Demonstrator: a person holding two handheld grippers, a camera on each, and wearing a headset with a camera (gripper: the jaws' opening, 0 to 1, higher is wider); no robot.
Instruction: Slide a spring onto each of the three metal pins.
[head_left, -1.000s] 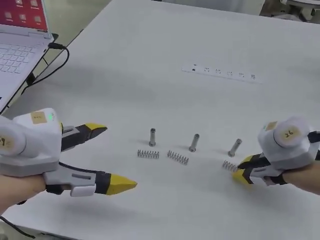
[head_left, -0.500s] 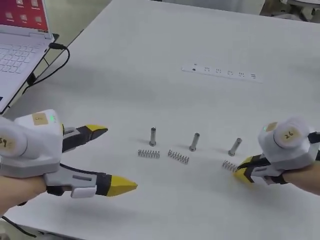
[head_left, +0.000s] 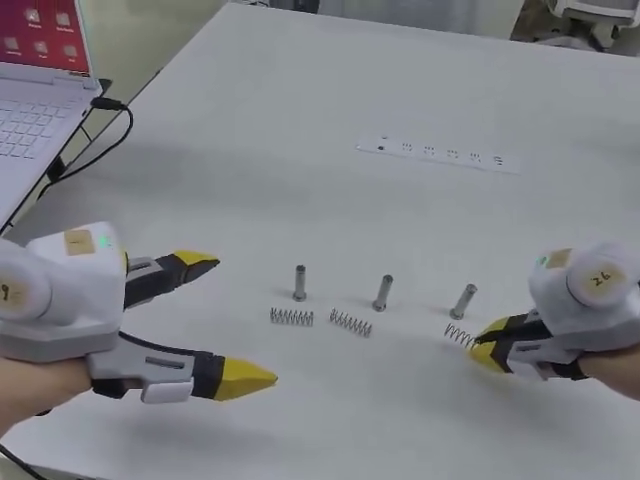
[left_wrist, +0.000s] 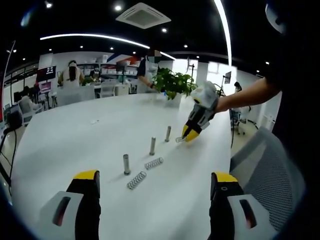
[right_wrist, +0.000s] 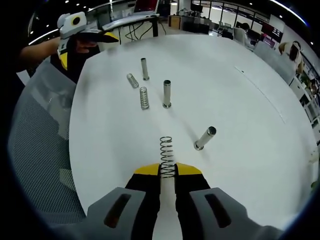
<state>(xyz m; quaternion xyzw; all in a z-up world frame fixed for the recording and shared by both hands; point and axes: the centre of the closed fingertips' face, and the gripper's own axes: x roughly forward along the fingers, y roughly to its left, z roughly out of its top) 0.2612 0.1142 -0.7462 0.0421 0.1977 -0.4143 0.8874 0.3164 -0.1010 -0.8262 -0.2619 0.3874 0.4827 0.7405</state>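
Note:
Three short metal pins stand in a row on the white table: left pin (head_left: 299, 282), middle pin (head_left: 383, 292), right pin (head_left: 463, 300). A spring lies in front of each: left spring (head_left: 291, 317), middle spring (head_left: 351, 323), right spring (head_left: 460, 336). My right gripper (head_left: 483, 349) is shut on one end of the right spring (right_wrist: 167, 153), which sticks out ahead of its yellow tips (right_wrist: 167, 170) toward the tilted right pin (right_wrist: 205, 137). My left gripper (head_left: 232, 320) hangs open at the near left, short of the pins (left_wrist: 126, 163), with nothing between its jaws.
A white power strip (head_left: 438, 155) lies farther back on the table. An open laptop (head_left: 30, 95) with a black cable (head_left: 95, 135) sits at the far left edge. The table's near edge runs just below both grippers.
The head camera has tipped a little. My right gripper has edged slightly right and down with the spring end still between its tips; the left gripper has held its place.

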